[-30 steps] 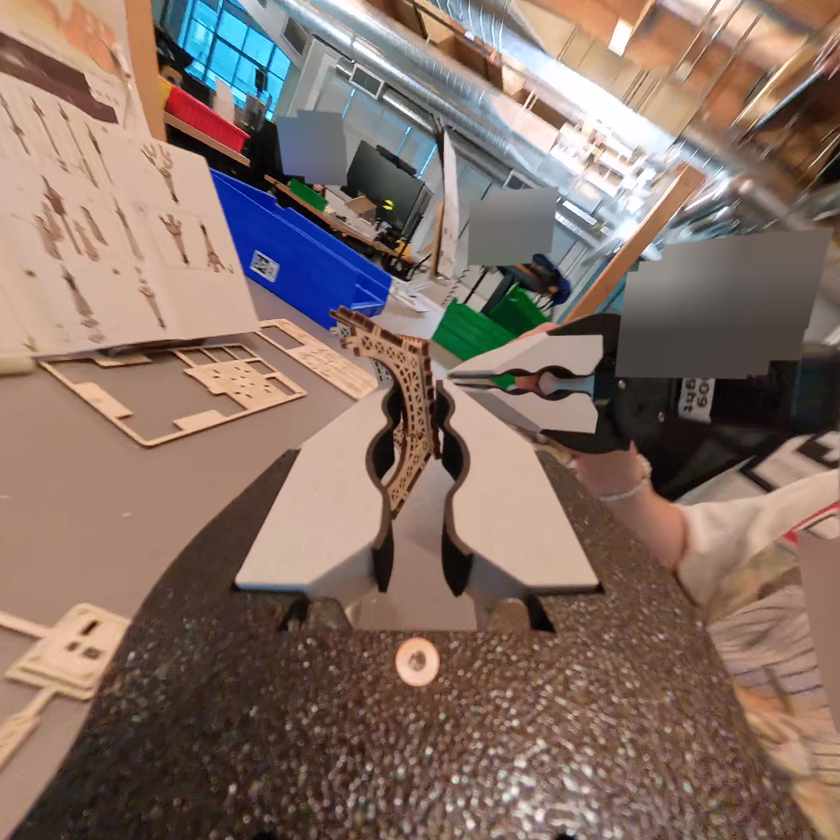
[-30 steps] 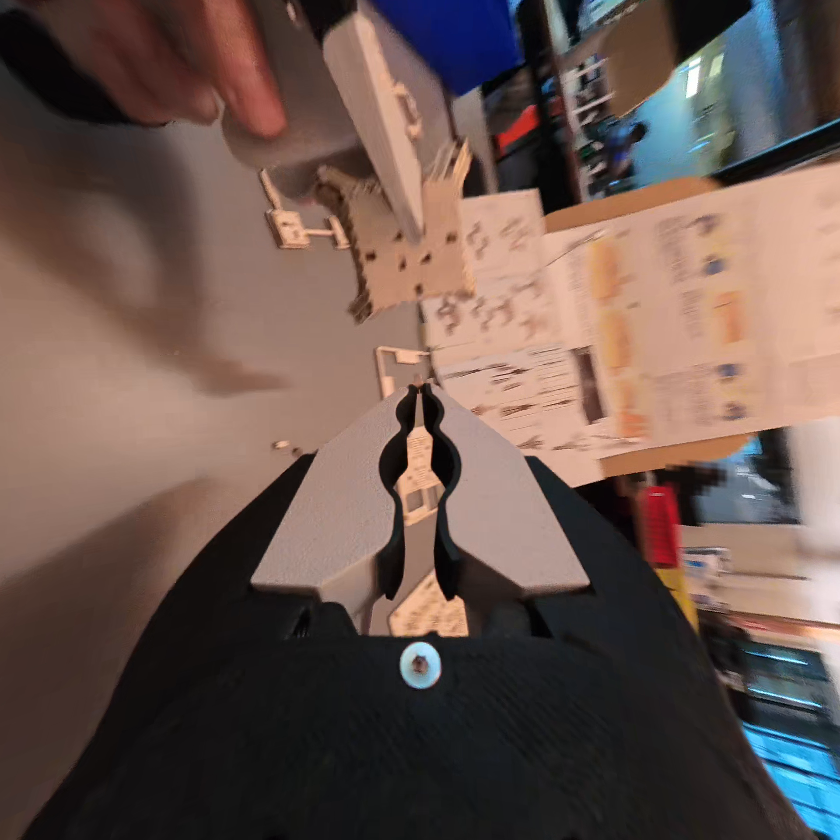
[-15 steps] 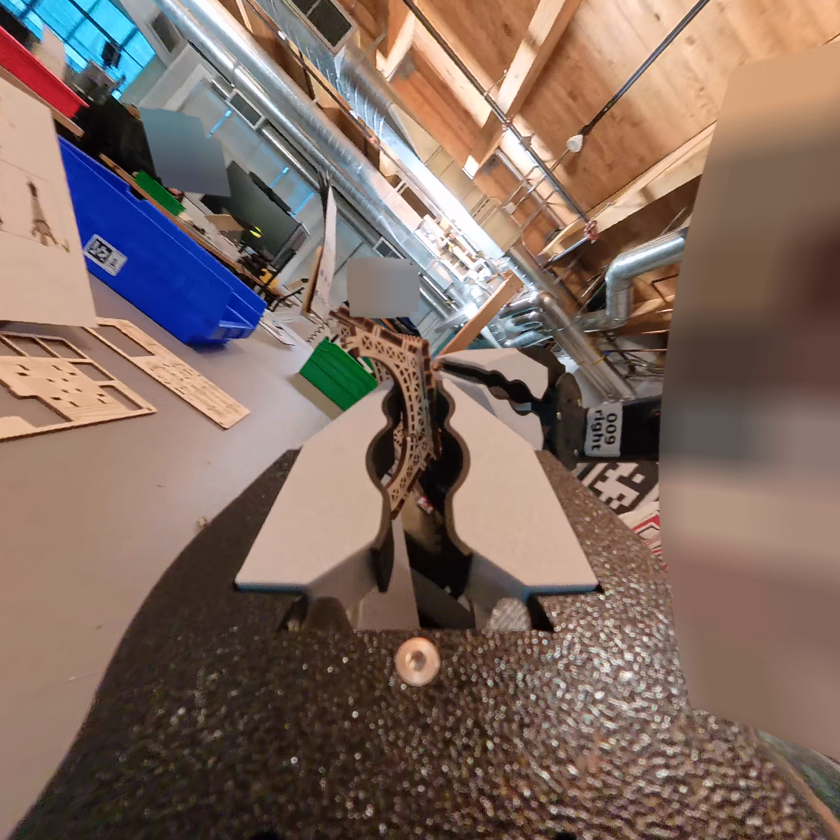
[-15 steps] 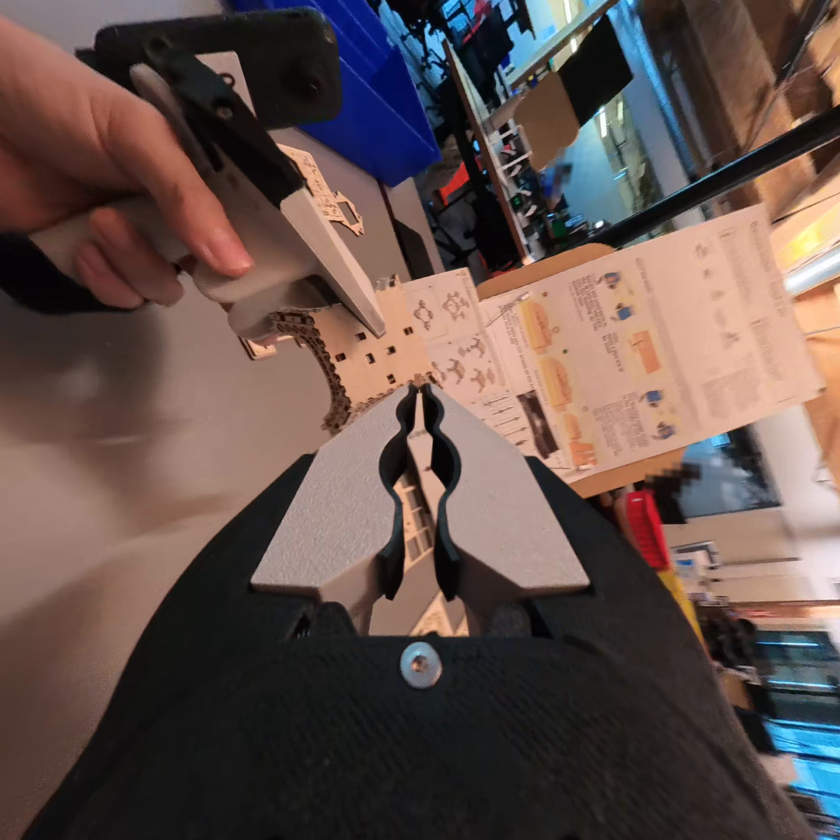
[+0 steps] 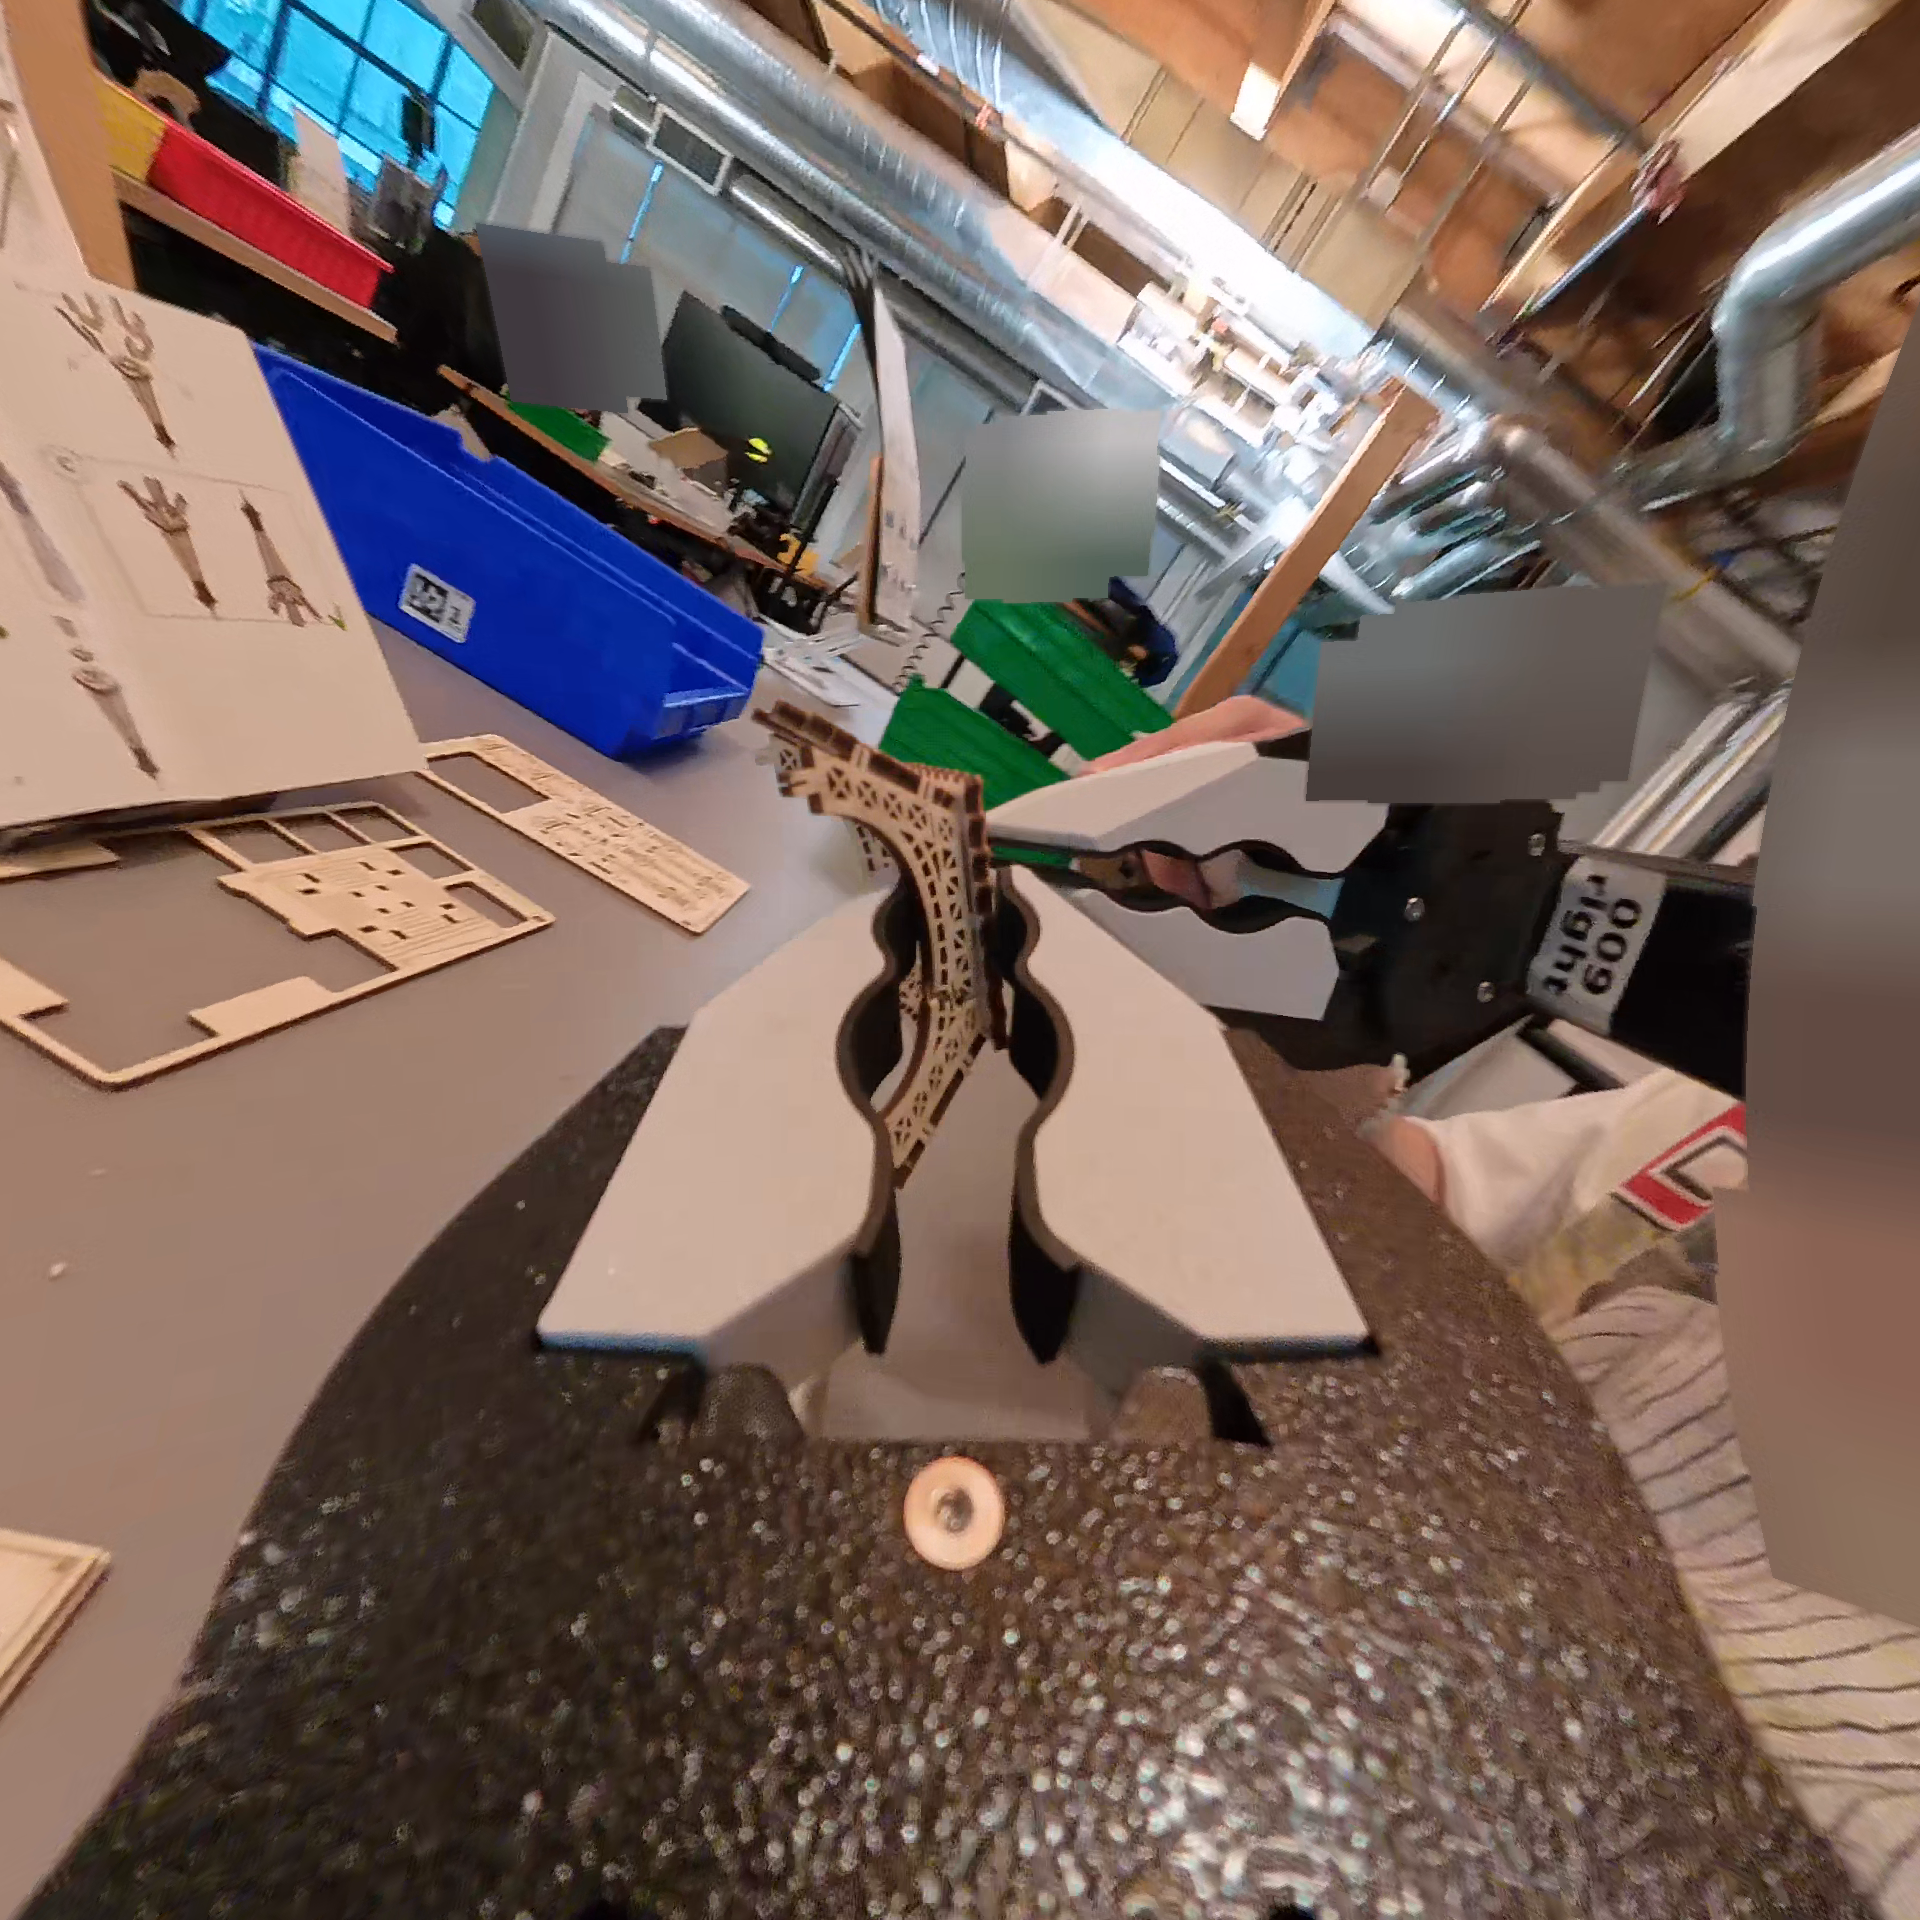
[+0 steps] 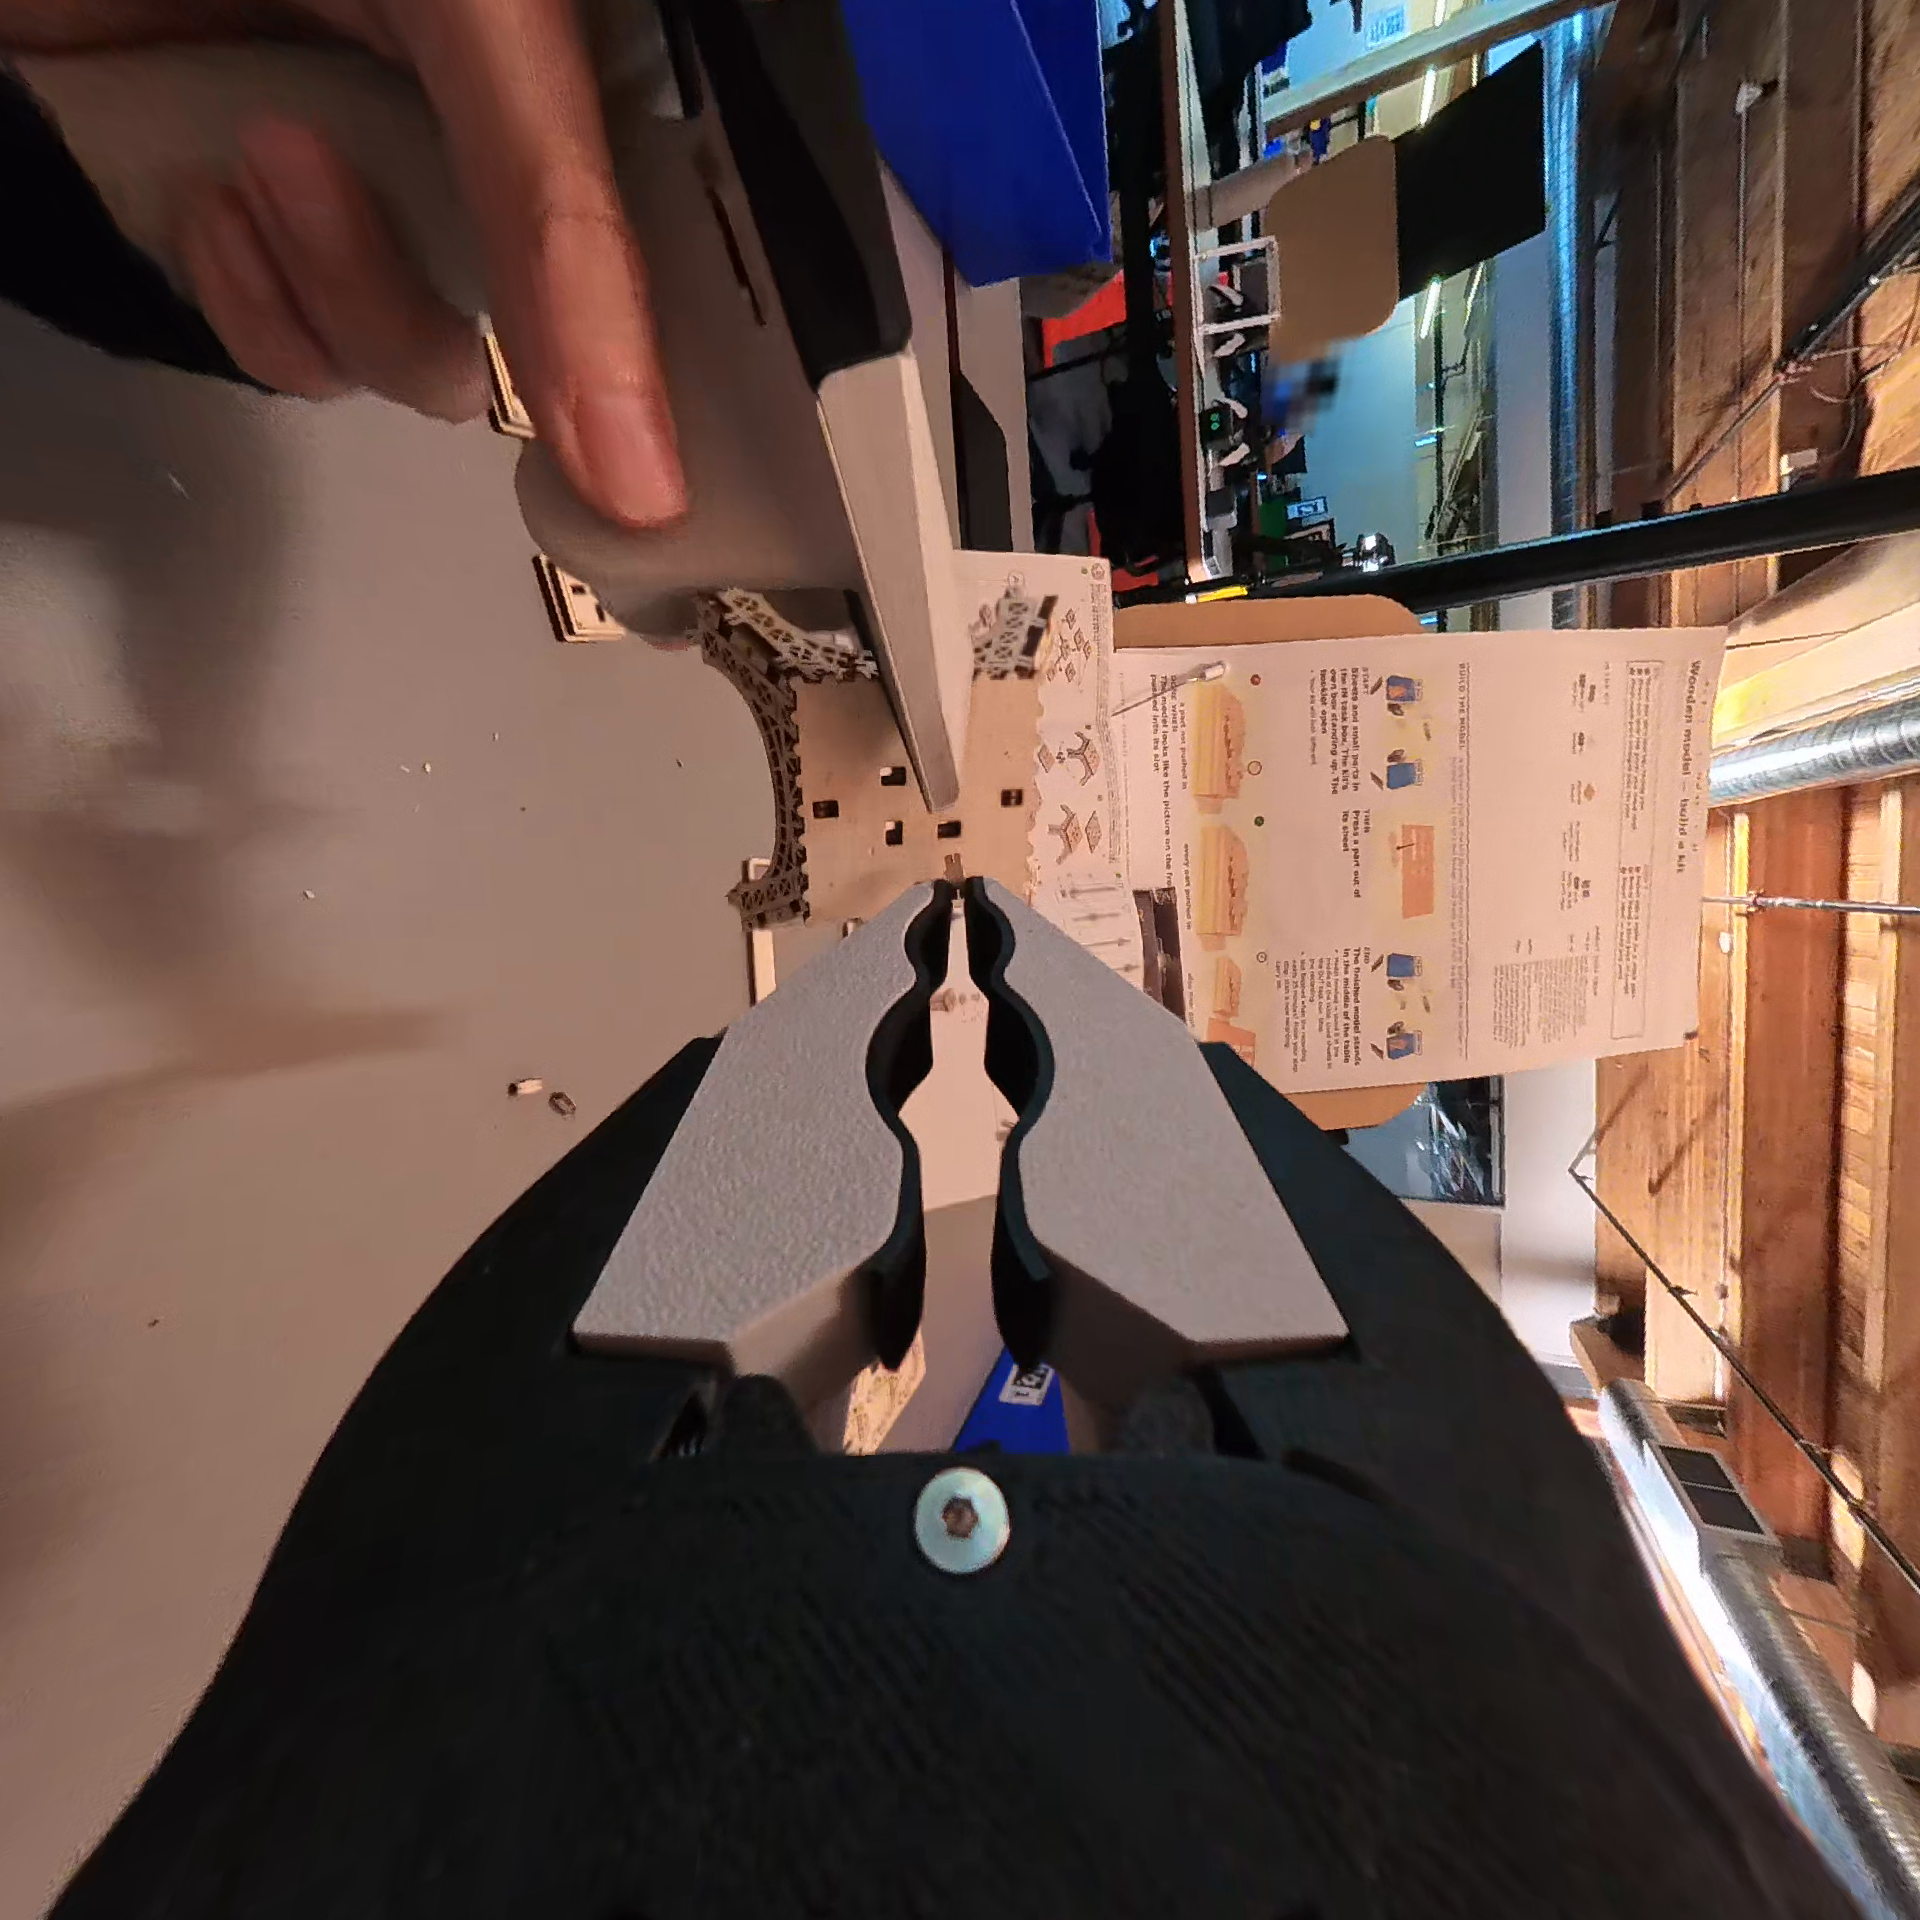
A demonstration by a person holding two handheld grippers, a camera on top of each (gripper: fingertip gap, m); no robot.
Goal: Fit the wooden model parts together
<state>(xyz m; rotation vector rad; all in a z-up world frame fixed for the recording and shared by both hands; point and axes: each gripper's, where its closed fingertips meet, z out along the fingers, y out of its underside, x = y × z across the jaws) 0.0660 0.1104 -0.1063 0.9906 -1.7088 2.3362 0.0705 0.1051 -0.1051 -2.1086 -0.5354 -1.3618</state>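
Joining: wooden tower model, mid-build, two grippers meeting above the grey table point(image 5: 260, 1195).
Left gripper point(image 5: 940, 914): jaws clamped on the part-built model point(image 5: 935, 914), a latticed arch leg w/ slotted plate point(image 6: 883, 800), held up off the table.
Right gripper point(image 6: 958, 891): jaws nearly closed, tips pinching a tiny wooden peg point(image 6: 952, 864), just beside the plate's slots.
Done: leg and plate look joined.
Left: peg not yet seated; more pieces sit in cut sheets point(image 5: 343, 904) on the table.
Nearby: instruction sheet point(image 5: 156, 582), blue bin point(image 5: 540, 582).
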